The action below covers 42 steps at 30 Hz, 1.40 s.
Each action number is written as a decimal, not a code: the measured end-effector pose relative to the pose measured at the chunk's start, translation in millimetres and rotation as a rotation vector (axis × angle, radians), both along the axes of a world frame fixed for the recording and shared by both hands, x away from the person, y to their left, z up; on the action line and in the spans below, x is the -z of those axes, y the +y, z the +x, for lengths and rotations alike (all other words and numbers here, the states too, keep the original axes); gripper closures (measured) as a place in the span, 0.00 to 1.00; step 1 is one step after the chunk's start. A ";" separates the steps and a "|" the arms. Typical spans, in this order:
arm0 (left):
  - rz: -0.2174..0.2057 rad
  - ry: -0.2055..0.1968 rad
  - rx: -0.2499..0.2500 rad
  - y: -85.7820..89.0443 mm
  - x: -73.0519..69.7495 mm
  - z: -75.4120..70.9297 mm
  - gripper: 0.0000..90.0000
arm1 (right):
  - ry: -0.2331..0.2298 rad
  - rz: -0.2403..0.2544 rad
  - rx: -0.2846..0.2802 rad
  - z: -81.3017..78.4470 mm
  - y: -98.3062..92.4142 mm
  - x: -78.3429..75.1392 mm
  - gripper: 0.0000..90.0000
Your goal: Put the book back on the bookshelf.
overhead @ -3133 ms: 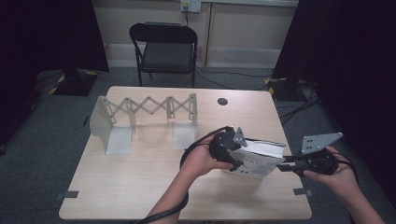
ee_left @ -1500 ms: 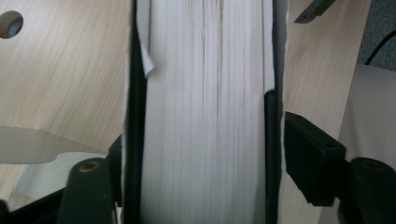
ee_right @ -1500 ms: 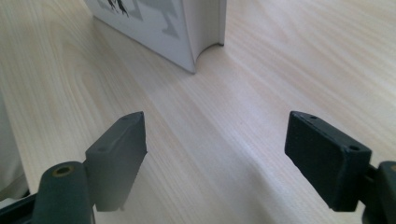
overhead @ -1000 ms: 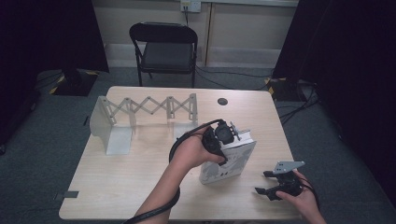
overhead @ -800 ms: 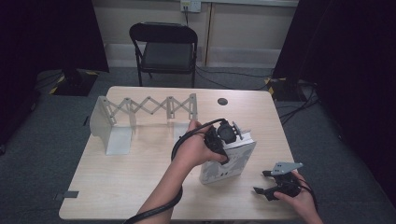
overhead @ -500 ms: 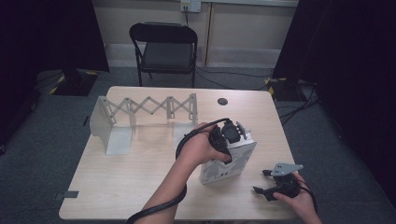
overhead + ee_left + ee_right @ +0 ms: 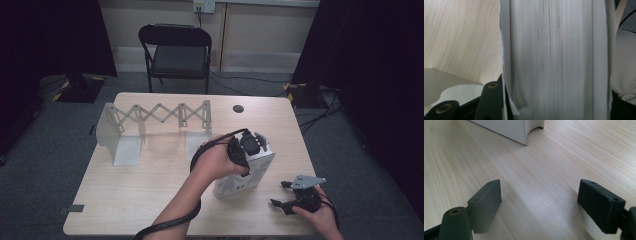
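A thick white book [image 7: 244, 179] stands on its edge on the pale wooden table [image 7: 150, 190], right of the middle. My left gripper [image 7: 248, 148] comes down on the book's top from the left, and its jaws have just been closing with the book between them. In the left gripper view the book's page edges [image 7: 554, 57] fill the space between the black jaws, which press on both covers. My right gripper [image 7: 279, 193] rests open at the front right of the table, apart from the book. Nothing is between its jaws [image 7: 539, 202], and the book's lower corner [image 7: 519, 127] lies ahead.
A white expanding book rack [image 7: 155, 117] with scissor bars stands at the back left of the table. A black round cap [image 7: 238, 108] sits at the back edge. A black folding chair [image 7: 177, 50] stands behind the table. Cables lie on the floor at the right.
Since the oldest frame the right gripper has left the book and drawn back to the front right. The book went from lying tilted to standing. In the last second it shifted slightly.
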<state>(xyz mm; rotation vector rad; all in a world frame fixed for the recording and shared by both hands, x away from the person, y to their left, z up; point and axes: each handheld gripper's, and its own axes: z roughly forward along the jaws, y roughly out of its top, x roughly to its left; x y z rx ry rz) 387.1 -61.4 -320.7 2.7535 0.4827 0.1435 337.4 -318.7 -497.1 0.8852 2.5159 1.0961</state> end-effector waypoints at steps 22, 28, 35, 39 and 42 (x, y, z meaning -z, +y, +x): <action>0.041 0.044 -0.058 5.5 -2.4 -4.2 0.58 | -0.009 0.009 0.008 0.6 0.6 1.2 0.21; 0.049 0.100 -0.139 18.7 -7.3 -4.5 0.59 | -0.008 0.010 0.009 0.6 0.6 1.1 0.21; 0.059 0.090 -0.202 37.6 -15.8 -5.3 0.59 | -0.009 0.010 0.008 0.7 0.6 1.1 0.21; 0.058 0.097 -0.237 50.0 -18.1 -6.7 0.59 | -0.007 0.004 0.009 1.3 1.8 1.3 0.17; 0.060 0.101 -0.249 54.7 -18.1 -6.7 0.59 | -0.005 0.000 0.005 1.5 2.6 1.4 0.15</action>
